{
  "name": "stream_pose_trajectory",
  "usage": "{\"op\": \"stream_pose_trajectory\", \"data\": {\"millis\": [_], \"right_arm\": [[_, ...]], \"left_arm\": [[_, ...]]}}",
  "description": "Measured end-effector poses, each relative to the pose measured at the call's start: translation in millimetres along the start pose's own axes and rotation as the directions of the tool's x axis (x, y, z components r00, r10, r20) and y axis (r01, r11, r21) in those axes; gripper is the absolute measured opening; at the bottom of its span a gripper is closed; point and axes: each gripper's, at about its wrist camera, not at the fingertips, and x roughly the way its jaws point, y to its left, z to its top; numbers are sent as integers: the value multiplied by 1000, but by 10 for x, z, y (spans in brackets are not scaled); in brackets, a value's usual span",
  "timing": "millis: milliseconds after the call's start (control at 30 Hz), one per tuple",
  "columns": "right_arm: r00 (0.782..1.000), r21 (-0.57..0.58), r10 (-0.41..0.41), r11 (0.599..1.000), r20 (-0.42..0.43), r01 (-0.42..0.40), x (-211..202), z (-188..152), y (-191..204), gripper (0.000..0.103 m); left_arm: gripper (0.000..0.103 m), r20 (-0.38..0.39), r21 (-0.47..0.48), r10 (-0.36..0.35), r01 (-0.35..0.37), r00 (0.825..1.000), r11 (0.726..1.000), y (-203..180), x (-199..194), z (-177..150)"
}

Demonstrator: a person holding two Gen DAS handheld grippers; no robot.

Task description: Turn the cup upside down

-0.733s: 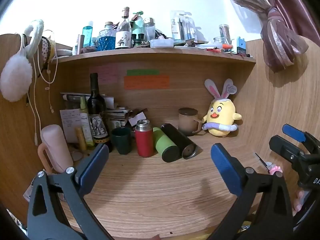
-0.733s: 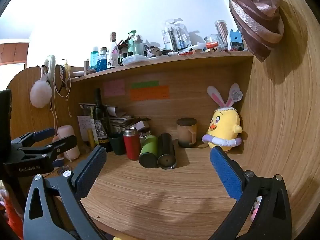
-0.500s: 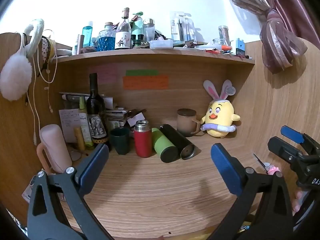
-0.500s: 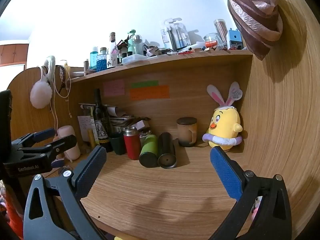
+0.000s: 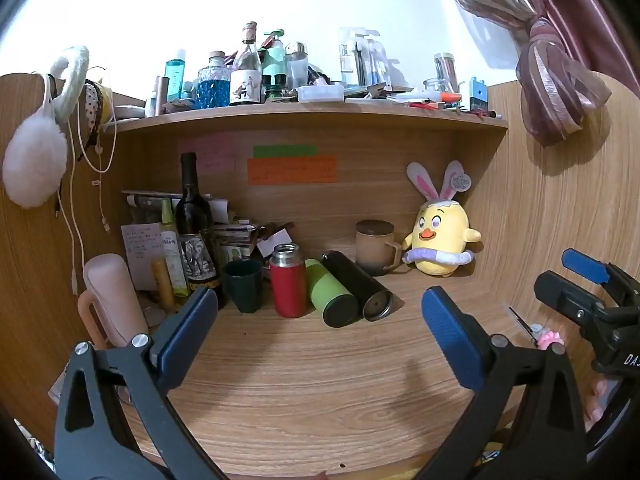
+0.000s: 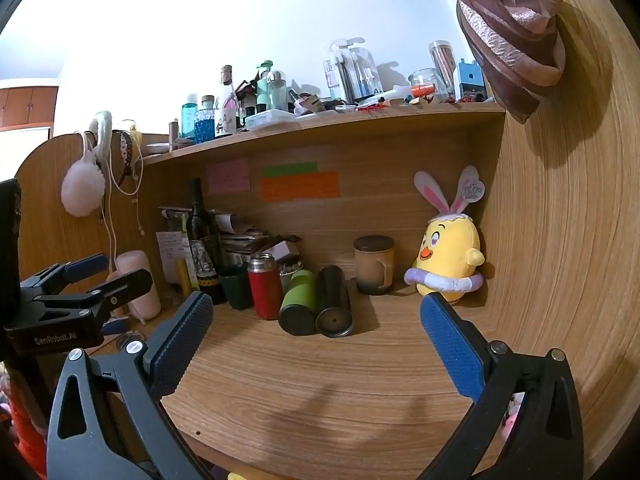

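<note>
Standing upright beyond both spread tongs [image 5: 320, 316] [image 6: 316, 320], dark green cup [image 5: 243, 286], untouched

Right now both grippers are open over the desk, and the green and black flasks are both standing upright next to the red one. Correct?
Not quite. The green flask and black flask lie on their sides, bases toward the camera; only the red flask stands upright, as the left wrist view shows. The rest holds: left gripper and right gripper are both open over the desk.
</note>
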Motion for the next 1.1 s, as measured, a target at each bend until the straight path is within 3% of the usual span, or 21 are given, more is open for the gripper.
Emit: {"op": "stream_pose_trajectory", "data": {"millis": [1100], "right_arm": [[1000,-2,0,1000,0,0,4,7,18,103]], "left_arm": [[103,1,1,-1,1,1000,1000,6,-2,-14]]}}
